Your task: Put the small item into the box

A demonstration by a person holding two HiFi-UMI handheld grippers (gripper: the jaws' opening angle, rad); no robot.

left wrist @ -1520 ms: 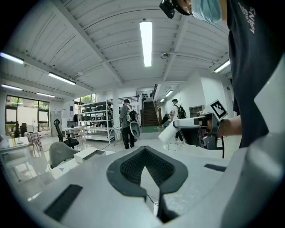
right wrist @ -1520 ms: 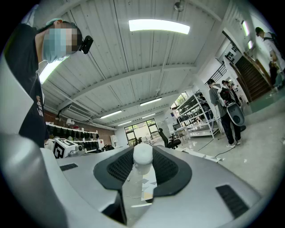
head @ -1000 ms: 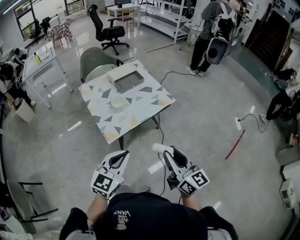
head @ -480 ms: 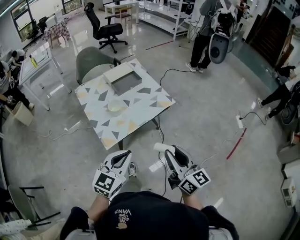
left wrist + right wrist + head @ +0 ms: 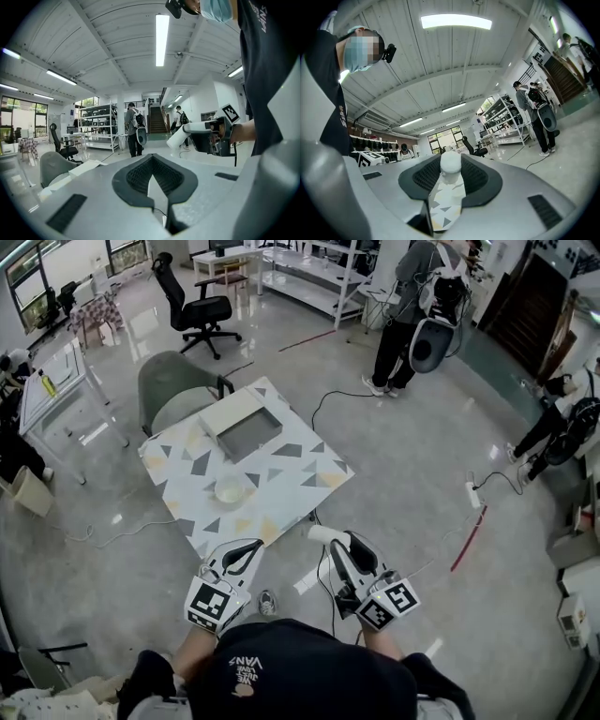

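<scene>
While the right gripper [image 5: 339,541] is clamping the white item [image 5: 317,533] at its jaw tips, the left gripper [image 5: 251,546] is hanging beside it, jaws together and empty. Both are hovering near the table's [image 5: 291,476] near edge, and the box [image 5: 228,409] is sitting open on its far side, well apart from the item.

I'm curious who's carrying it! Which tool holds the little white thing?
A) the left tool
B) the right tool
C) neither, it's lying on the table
B: the little white thing sits pinched between the jaws of the right tool, while the left tool carries nothing.
</scene>
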